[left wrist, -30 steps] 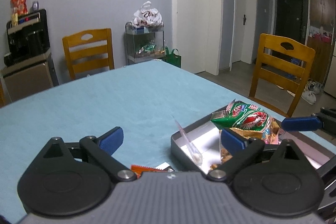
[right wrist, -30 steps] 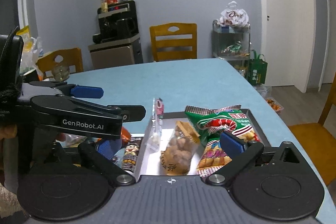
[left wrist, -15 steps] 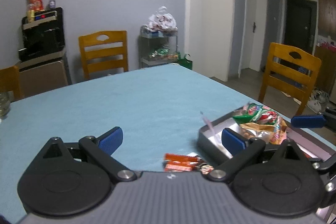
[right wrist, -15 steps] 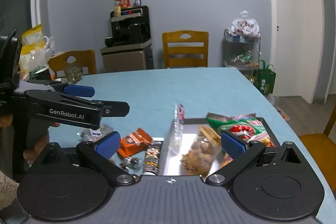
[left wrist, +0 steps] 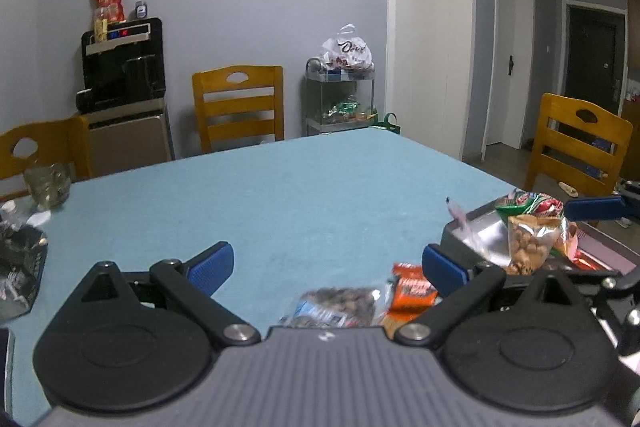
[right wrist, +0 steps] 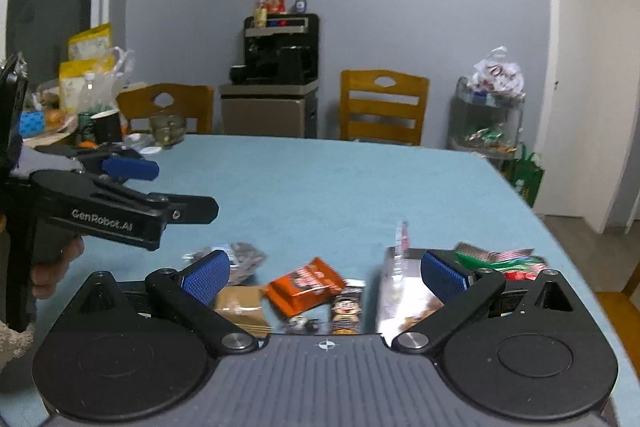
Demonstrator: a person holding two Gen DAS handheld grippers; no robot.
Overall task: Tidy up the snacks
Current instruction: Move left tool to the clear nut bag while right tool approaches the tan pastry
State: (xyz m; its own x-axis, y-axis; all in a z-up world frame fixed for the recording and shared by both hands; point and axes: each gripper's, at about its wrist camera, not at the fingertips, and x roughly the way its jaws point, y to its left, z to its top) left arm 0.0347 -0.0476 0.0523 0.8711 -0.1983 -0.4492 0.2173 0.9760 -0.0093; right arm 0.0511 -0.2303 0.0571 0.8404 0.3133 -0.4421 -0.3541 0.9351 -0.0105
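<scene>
Fingers (right wrist: 205, 277) wide around orange packet (right wrist: 306, 285)

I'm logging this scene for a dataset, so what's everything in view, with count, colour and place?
Table: 1, blue top.
Tray: 1, grey, table's right side.
Green bag: 1, in tray.
Nut pouch: 1, clear, in tray.
Orange packet: 1, on table left of tray.
Brown packet: 1, left of orange packet.
Chairs: 3, wooden, around table.
Dispenser: 1, black, by wall.
Left hand-held gripper: 1, black with blue pads, open.
Right hand-held gripper: 1, same, open.
</scene>
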